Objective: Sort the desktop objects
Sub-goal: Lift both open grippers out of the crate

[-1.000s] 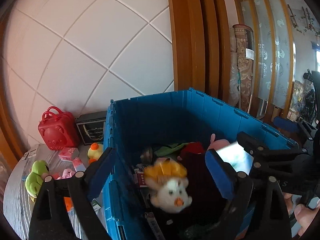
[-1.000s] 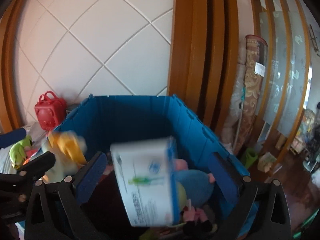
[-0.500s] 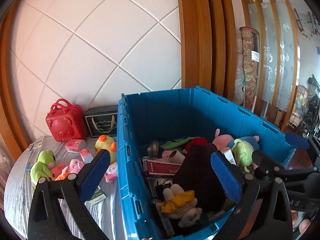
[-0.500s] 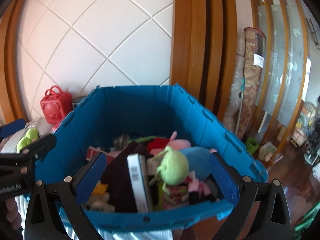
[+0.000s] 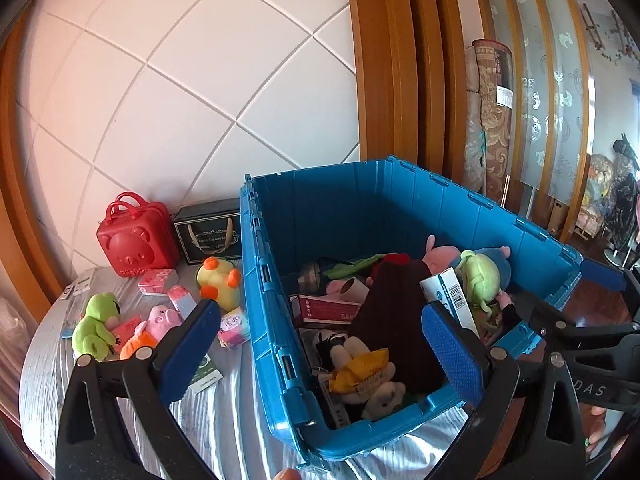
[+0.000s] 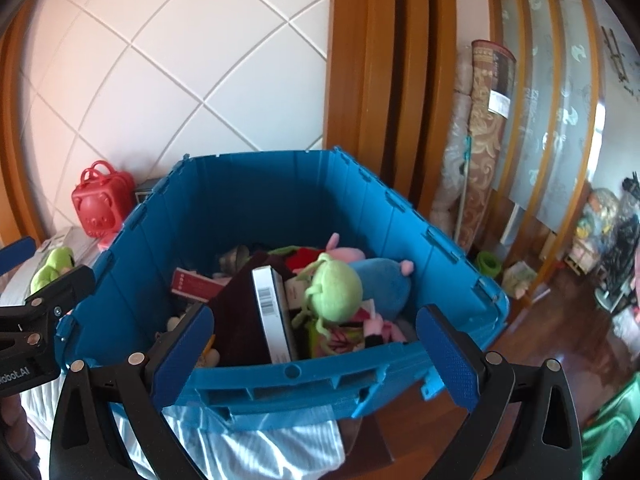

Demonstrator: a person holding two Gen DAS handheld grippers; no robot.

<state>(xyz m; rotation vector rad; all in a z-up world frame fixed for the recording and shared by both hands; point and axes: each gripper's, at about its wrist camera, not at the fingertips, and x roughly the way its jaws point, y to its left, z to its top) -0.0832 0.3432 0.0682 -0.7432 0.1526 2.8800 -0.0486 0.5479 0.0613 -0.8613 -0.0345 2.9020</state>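
I see both my left gripper (image 5: 320, 344) and right gripper (image 6: 314, 354) spread wide and empty above the blue bin (image 5: 400, 216) of toys

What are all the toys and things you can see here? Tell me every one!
crate: 1, blue, on the table, full of toys
yellow-dress doll: 1, white and yellow, front of crate
barcode box: 1, white, standing on edge in crate
green plush: 1, pale green, in crate beside the box
blue plush: 1, blue, in crate behind it
bear case: 1, red, on table by the wall
gift bag: 1, black, beside the case
duck: 1, yellow and orange, left of crate
frog: 1, green, on table
pig: 1, pink, on table
left gripper: blue pads, open, empty
right gripper: blue pads, open, empty
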